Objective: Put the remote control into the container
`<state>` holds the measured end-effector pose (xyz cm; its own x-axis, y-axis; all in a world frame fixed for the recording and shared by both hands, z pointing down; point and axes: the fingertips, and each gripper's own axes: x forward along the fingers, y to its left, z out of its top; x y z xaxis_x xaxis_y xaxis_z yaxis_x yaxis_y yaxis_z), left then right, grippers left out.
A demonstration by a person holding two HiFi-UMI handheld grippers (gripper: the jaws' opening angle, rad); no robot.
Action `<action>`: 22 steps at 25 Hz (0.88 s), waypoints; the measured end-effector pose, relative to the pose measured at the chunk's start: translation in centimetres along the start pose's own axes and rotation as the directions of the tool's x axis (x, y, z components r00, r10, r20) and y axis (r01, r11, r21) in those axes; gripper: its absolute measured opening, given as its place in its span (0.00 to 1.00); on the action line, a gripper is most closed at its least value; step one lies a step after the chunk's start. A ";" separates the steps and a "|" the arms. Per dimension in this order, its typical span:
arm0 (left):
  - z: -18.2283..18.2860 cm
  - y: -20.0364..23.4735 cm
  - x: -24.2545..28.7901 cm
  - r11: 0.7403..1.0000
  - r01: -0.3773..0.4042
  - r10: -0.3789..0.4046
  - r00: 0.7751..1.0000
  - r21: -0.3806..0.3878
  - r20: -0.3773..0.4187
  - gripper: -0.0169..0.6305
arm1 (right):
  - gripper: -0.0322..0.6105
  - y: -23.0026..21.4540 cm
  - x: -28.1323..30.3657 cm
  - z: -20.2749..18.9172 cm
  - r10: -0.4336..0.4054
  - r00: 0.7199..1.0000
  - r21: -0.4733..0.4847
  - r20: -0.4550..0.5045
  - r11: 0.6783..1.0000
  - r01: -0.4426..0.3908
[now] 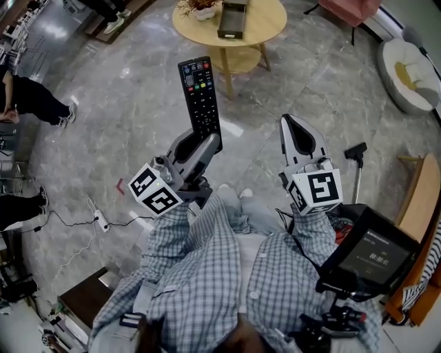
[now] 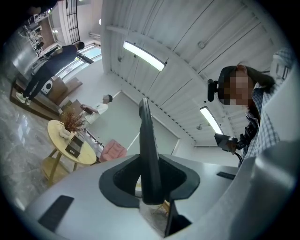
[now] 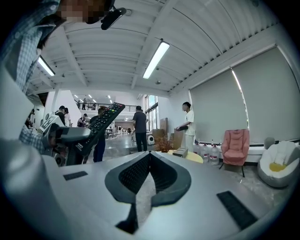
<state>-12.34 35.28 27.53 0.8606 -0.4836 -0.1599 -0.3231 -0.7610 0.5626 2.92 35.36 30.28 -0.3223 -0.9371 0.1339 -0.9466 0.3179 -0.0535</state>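
Remote control [image 1: 200, 96] clamped by its lower end in the left gripper [image 1: 207, 140], with most of its length standing out beyond the tips and the buttons facing up. From the left gripper view seen edge-on, a thin dark body pinched between the two pads. Right gripper [image 1: 296, 127] clenched on nothing, just to the right of the left one and not touching the remote control. Container [image 1: 232, 18], a dark open box, far ahead of both grippers on the round worktop [image 1: 269, 31], beside a small plant [image 1: 201, 9].

Possible trouble from here, as a judgement only:
- Gripped only at one short end of a long, smooth body, so likely to pivot or slide out between the pads during the carry, above all with a quick swing or a sudden stop.
- Could knock the container wall or the plant with the long free end if brought in too low.
- If released tilted or crosswise over the narrow box, may come to rest on the rim or drop to the floor.
- No support ready from the clenched right gripper.
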 end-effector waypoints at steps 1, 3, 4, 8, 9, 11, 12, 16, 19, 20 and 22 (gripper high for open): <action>-0.2 -0.1 0.0 1.000 -0.003 0.003 1.000 -0.001 0.000 0.21 | 0.06 0.0 -0.2 -0.2 0.003 1.000 0.000 -0.001 1.000 -0.003; -0.6 -0.3 -0.1 1.000 -0.006 0.006 1.000 -0.003 -0.002 0.21 | 0.06 -0.1 -0.5 -0.4 0.002 1.000 0.008 -0.001 1.000 -0.002; -0.7 -0.4 -0.2 1.000 -0.006 0.006 1.000 -0.005 -0.002 0.21 | 0.06 -0.2 -0.6 -0.5 0.000 1.000 0.016 -0.001 1.000 0.000; -0.7 -0.6 -0.3 1.000 -0.007 0.007 1.000 -0.011 -0.005 0.21 | 0.06 -0.1 -0.7 -0.8 -0.003 1.000 0.028 -0.009 1.000 0.003; -0.7 -0.6 -0.3 1.000 -0.006 0.006 1.000 -0.012 -0.006 0.21 | 0.06 -0.1 -0.7 -0.8 -0.004 1.000 0.029 -0.010 1.000 0.004; -0.7 -0.3 0.0 1.000 -0.003 0.003 1.000 -0.012 -0.008 0.21 | 0.06 -0.3 -0.7 -0.9 -0.009 1.000 0.028 -0.011 1.000 0.010; -0.6 -0.1 0.2 1.000 0.000 0.000 1.000 -0.011 -0.007 0.21 | 0.06 -0.4 -0.6 -0.9 -0.014 1.000 0.027 -0.011 1.000 0.014; -0.1 0.9 1.0 1.000 0.017 -0.017 1.000 -0.020 -0.005 0.21 | 0.06 -1.0 0.0 -0.4 -0.033 0.999 0.014 -0.012 0.999 0.033; 0.7 1.8 1.7 0.999 0.028 -0.029 1.000 -0.029 -0.010 0.21 | 0.06 -1.5 1.0 0.3 -0.051 0.999 0.014 -0.008 0.999 0.051; 1.1 2.2 2.1 0.999 0.032 -0.032 0.999 -0.029 -0.013 0.21 | 0.06 -1.8 1.6 0.6 -0.057 0.998 0.016 -0.008 0.998 0.057; 1.9 3.3 2.9 0.999 0.037 -0.038 0.999 -0.029 -0.020 0.21 | 0.06 -2.3 3.1 1.1 -0.062 0.998 0.015 -0.007 0.998 0.063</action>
<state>-11.66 30.48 27.36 0.8799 -0.4458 -0.1646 -0.2793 -0.7654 0.5798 4.08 31.57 29.69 -0.2625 -0.9542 0.1435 -0.9647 0.2564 -0.0600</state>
